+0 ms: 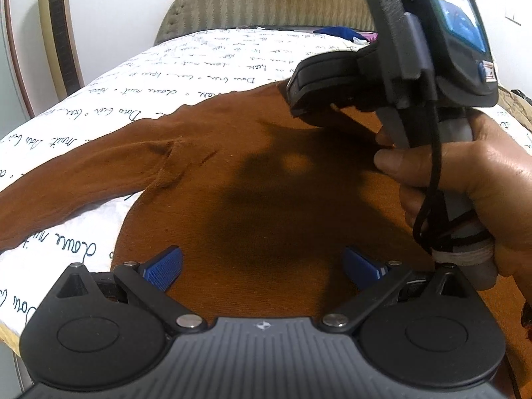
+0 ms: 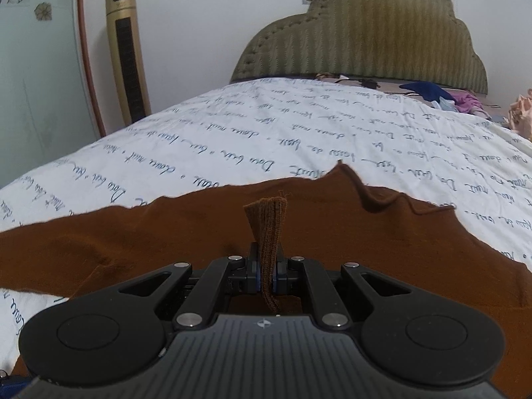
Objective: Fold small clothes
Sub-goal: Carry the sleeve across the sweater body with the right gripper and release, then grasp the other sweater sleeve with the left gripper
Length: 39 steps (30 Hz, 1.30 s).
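Right wrist view, nearest us: our right tongs (image 2: 266, 274) are clenched on a ribbed brown knit cuff (image 2: 267, 232), which stands up between the pads. Just beyond, the rust-brown knitted sweater (image 2: 199, 232) lies spread on the white bed cover printed with handwriting (image 2: 266, 126), one sleeve (image 1: 83, 166) stretched out to the left in the left wrist view. There our left tongs (image 1: 262, 271) hover released above the sweater's body, blue pads wide apart, gripping nothing. Farther off we see the padded olive headboard (image 2: 365, 33) and a gold tower fan (image 2: 126, 56). We judge the risk thus: the pinch is narrow, so the cuff could slip out mid-fold, or drag the unpinned body askew.
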Tool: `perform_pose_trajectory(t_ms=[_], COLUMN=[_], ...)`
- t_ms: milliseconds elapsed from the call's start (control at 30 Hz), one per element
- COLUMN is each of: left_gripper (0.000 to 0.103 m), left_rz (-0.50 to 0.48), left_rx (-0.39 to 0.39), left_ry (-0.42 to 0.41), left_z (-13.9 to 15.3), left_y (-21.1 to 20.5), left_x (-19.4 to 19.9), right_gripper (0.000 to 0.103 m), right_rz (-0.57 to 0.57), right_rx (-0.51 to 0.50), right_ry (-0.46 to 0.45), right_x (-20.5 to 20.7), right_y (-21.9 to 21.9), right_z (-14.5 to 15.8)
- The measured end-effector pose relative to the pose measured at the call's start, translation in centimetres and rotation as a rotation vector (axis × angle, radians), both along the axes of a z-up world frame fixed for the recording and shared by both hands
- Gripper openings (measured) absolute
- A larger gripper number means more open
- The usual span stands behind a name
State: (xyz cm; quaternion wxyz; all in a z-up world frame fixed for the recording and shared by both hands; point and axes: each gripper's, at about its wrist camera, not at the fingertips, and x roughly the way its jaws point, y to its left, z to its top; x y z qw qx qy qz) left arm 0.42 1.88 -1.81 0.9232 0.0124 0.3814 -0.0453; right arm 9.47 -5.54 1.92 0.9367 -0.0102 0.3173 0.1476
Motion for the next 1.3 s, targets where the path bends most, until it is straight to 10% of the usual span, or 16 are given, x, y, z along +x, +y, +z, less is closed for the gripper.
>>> perform_pose_trajectory(t_ms=[267, 533, 1300], left_gripper=[0.103, 0.103, 0.103], left_rz=[0.029, 0.056, 0.216], left_rx=[-0.015, -0.008, -0.028], left_ry=[-0.003, -0.021, 0.008], left_z=[0.2, 0.5, 0.4], left_y=[0.9, 1.5, 6.5], left_x=[0.0, -0.6, -0.9], right_gripper=[0.015, 0.049, 0.081], right_rz=[0.055, 0.105, 0.066], right_rx=[-0.026, 0.011, 0.073], right_ry=[0.049, 0.081, 0.096], right_x=[0.4, -0.1, -3.2], right_y=[1.9, 2.5, -1.9], right_z=[-1.1, -0.8, -0.7])
